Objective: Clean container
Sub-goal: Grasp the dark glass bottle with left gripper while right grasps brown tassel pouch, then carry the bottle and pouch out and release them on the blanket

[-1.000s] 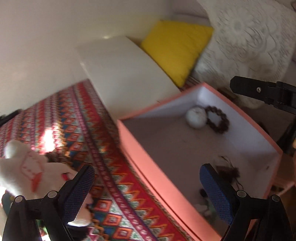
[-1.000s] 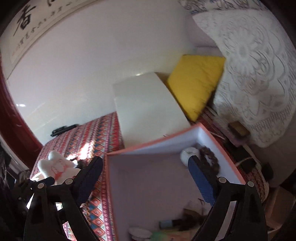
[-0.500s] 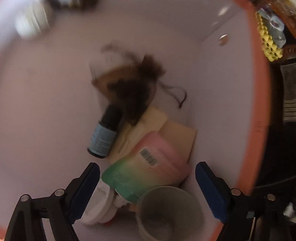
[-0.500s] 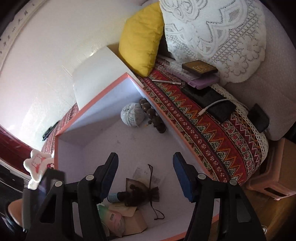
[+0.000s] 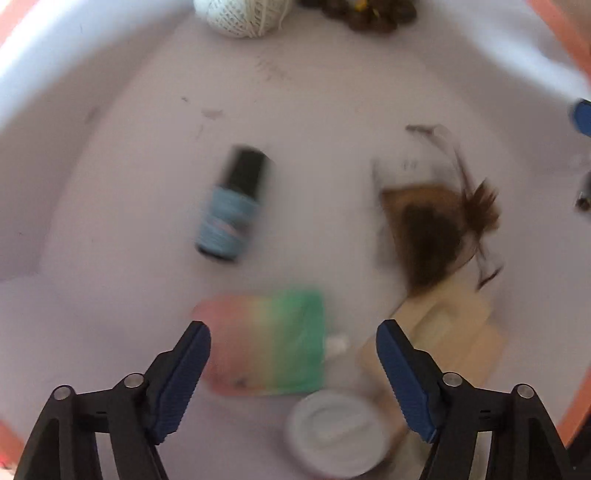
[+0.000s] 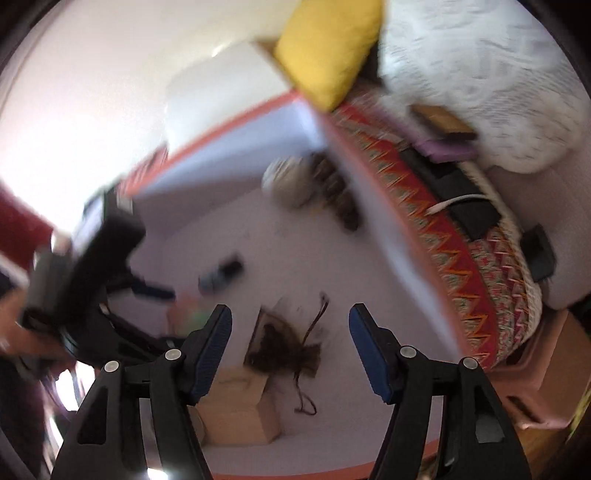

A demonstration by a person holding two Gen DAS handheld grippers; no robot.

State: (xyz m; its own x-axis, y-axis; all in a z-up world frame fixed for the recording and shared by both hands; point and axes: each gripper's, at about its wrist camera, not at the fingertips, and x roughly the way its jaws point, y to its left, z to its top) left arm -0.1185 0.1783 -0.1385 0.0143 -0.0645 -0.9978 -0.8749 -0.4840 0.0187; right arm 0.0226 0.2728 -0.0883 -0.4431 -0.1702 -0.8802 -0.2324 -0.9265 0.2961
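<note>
left gripper (image 5: 293,345) wide, over pouch (image 5: 266,343) in box (image 5: 110,155) | bottle (image 5: 232,206) ahead-left | right gripper (image 6: 290,334) wide, empty, above brown tuft (image 6: 286,350)

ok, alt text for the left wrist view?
Open left gripper hovers over a blurred pink-green pouch inside the orange-rimmed box. Around it lie a dark bottle, brown tasselled pouch, white lid and yarn ball.

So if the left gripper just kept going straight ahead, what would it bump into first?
Probably the pink-and-green pouch: it lies right between the open fingers of the left gripper on the box floor. The picture is blurred, so depth is unclear; the white lid sits just below that line.
</note>
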